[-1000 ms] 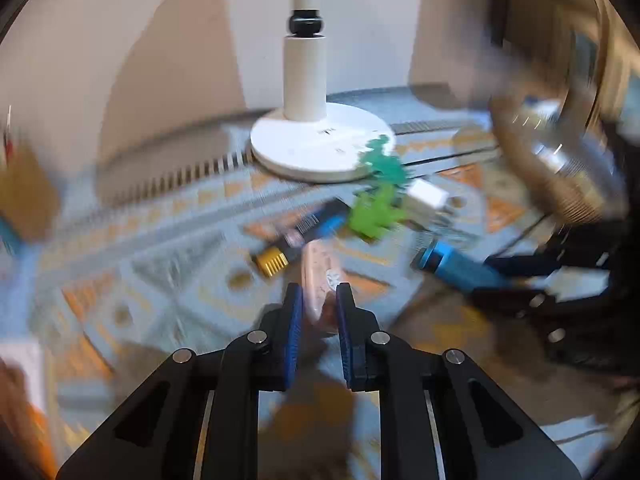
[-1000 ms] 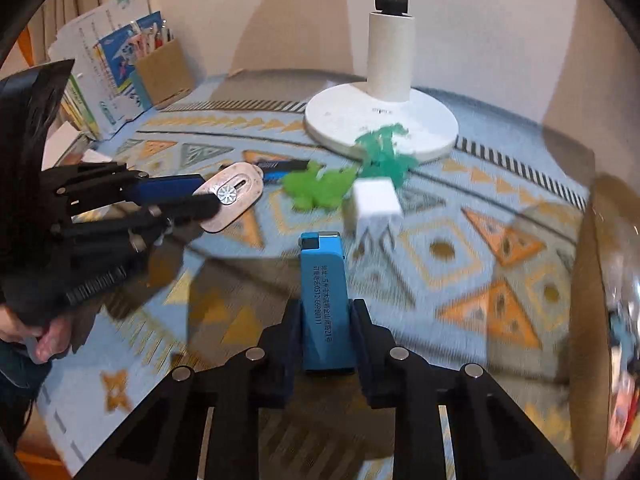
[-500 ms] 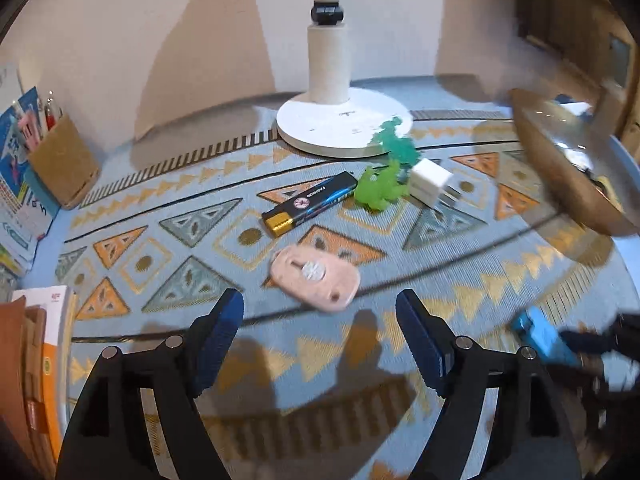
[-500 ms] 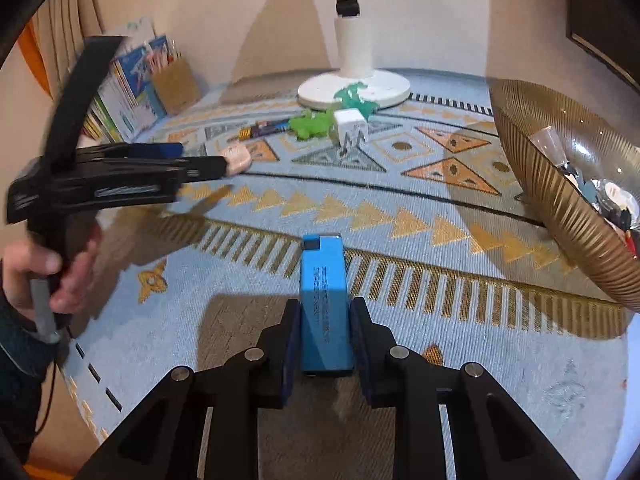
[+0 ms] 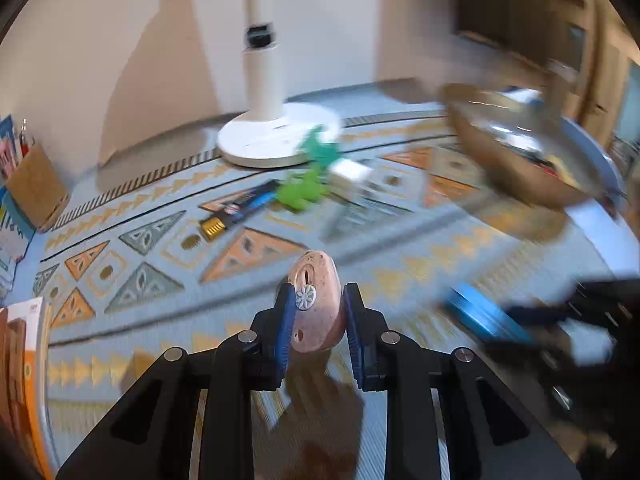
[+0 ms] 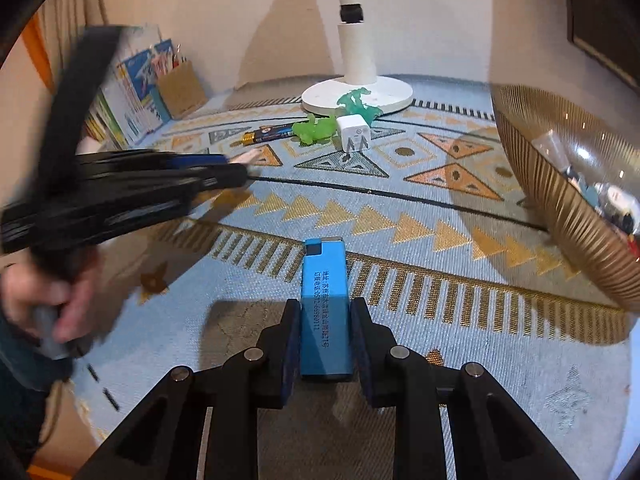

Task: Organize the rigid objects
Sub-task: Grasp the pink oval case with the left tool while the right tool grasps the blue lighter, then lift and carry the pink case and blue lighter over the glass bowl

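Two pieces in hand: my left gripper (image 5: 315,312), jaws just closed, pinches the pink oval tag (image 5: 316,304), right gripper (image 6: 325,344) clamps the blue lighter (image 6: 326,304), both lifted clear of the mat, bound, I judge, for the ribbed bowl (image 6: 560,184).

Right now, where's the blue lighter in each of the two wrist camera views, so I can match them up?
Left wrist view: the blue lighter is at lower right, blurred, sticking out of the right gripper.
Right wrist view: the blue lighter is at bottom centre, clamped between the right gripper's pads, pointing away from the camera.
Shared landmark: the white lamp base on the far side of the patterned mat.
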Motion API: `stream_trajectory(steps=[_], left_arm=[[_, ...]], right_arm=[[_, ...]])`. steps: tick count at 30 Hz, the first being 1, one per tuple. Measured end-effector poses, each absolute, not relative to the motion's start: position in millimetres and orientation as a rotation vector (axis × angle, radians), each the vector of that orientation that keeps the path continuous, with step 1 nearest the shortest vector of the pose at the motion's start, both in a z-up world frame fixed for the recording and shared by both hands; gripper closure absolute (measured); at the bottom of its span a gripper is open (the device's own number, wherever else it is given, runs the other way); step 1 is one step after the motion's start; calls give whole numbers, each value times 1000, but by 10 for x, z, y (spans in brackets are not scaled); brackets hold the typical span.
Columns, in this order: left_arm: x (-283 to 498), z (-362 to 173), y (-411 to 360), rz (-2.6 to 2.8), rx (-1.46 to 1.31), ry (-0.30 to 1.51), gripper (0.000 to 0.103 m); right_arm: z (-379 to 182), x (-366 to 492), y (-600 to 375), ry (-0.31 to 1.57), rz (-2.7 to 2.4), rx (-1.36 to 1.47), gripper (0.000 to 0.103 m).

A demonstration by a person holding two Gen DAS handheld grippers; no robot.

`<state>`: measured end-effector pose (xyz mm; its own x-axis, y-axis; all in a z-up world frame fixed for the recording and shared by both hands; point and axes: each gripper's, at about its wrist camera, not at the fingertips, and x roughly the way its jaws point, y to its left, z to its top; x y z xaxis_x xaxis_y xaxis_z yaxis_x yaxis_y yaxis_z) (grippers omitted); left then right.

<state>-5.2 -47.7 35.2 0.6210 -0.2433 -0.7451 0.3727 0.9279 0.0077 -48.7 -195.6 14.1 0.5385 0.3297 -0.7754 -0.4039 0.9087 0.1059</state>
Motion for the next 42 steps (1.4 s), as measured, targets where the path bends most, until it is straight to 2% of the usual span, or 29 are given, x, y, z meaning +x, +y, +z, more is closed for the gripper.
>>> stream_trajectory(steps=[7, 14, 16, 17, 18, 19, 20, 25, 33, 38, 39, 40, 41, 42], left_arm=[[-744, 325, -515, -419, 229, 828, 81], [-852, 167, -481, -392, 219, 847, 81], [-838, 150, -488, -394, 199, 860, 64], [-827, 131, -489, -380, 189, 872, 50], [-832, 115, -485, -365, 179, 874, 41], [-839, 100, -478, -354, 172, 867, 41], [-843, 83, -471, -341, 167, 866, 41], [-802, 44, -392, -290, 106, 880, 41], [-797, 37, -384, -251, 94, 873, 41], [-777, 33, -379, -253, 91, 884, 41], [-777, 29, -390, -248, 91, 880, 42], [-780, 26, -414, -248, 100, 873, 43], [-782, 28, -430, -258, 105, 870, 51], [-788, 40, -458, -278, 110, 872, 61]], right_arm=[[136, -549, -1907, 891, 411, -150, 79], [149, -677, -1997, 938, 443, -133, 79], [143, -714, -1998, 934, 450, -129, 77], [141, -709, -1994, 936, 454, -114, 71], [143, -692, -1980, 944, 471, -88, 65], [143, -682, -1960, 948, 482, -74, 52], [138, -663, -1915, 949, 478, -73, 45], [120, -621, -1601, 898, 358, -233, 45], [129, -552, -1777, 906, 372, -121, 44], [116, -586, -1704, 898, 350, -166, 46], [120, -596, -1702, 894, 354, -166, 48], [125, -612, -1698, 886, 357, -168, 58], [124, -616, -1695, 883, 359, -173, 65], [128, -625, -1680, 880, 362, -183, 66]])
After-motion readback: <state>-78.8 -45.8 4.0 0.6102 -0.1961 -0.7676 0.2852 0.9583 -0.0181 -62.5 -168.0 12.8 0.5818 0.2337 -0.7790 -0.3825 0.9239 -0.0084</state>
